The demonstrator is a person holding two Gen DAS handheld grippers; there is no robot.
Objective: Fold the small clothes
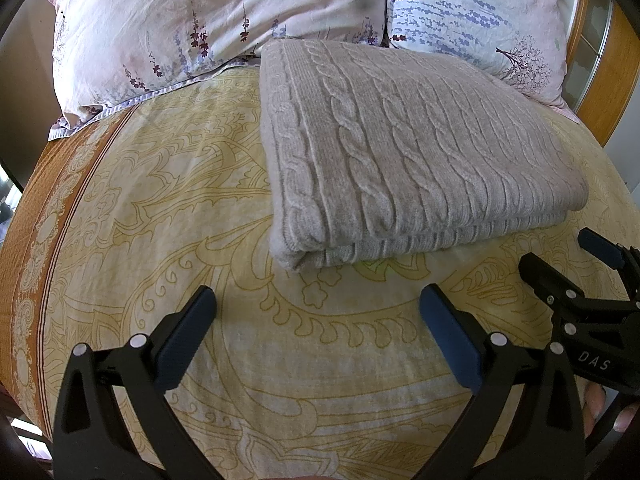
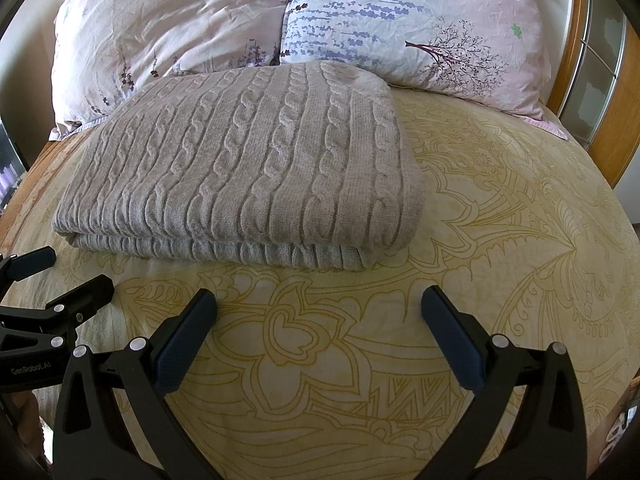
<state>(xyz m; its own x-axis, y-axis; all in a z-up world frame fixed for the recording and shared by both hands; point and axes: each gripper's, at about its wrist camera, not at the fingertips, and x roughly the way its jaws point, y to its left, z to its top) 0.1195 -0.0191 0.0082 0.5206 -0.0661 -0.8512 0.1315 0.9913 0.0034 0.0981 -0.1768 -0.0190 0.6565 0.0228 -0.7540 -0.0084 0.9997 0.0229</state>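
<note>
A beige cable-knit sweater (image 1: 404,152) lies folded into a thick rectangle on the bed; it also shows in the right wrist view (image 2: 248,168). My left gripper (image 1: 318,300) is open and empty, just in front of the sweater's near left corner. My right gripper (image 2: 320,300) is open and empty, in front of the sweater's near right edge. The right gripper also shows at the right edge of the left wrist view (image 1: 560,264). The left gripper shows at the left edge of the right wrist view (image 2: 64,276). Neither gripper touches the sweater.
The bed has a yellow patterned cover (image 1: 168,208) with an orange border on the left (image 1: 44,216). Two floral pillows (image 1: 192,20) (image 2: 420,20) lie behind the sweater. A wooden headboard (image 2: 624,112) stands at the far right.
</note>
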